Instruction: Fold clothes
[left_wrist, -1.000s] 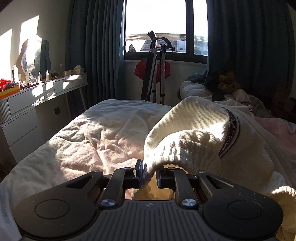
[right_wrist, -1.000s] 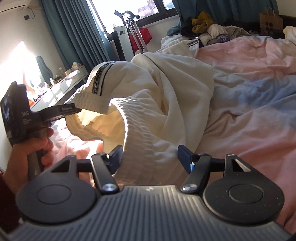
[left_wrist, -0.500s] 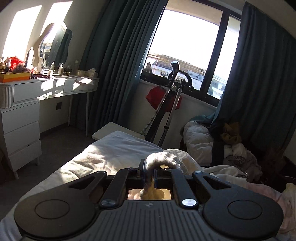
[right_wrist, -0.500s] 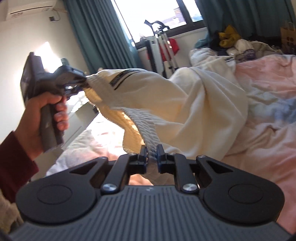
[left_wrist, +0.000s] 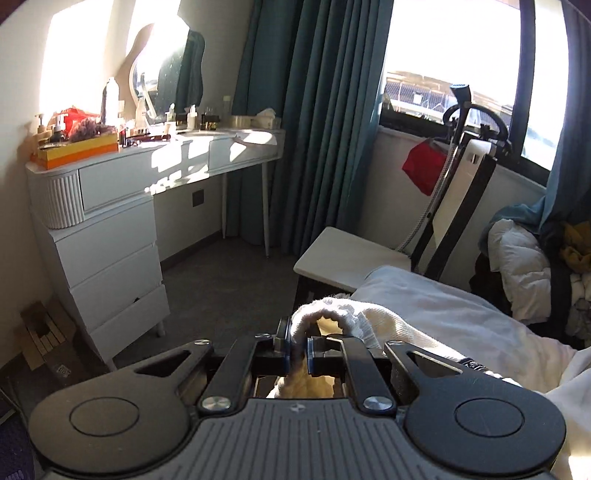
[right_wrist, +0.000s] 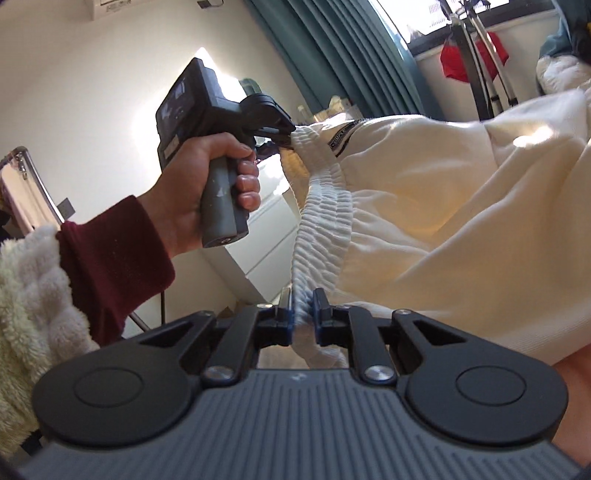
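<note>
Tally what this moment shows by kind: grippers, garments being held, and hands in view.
Grippers: 2, the left gripper and the right gripper, each shut on the cream garment's ribbed waistband.
Garments held: 1, the cream garment.
Hands in view: 1, the left hand.
Total: 4.

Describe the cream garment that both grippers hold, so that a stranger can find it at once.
By the bed, the cream garment stretches between the left gripper and the right gripper. Only it has a ribbed elastic waistband and a black lettered strip.
</note>
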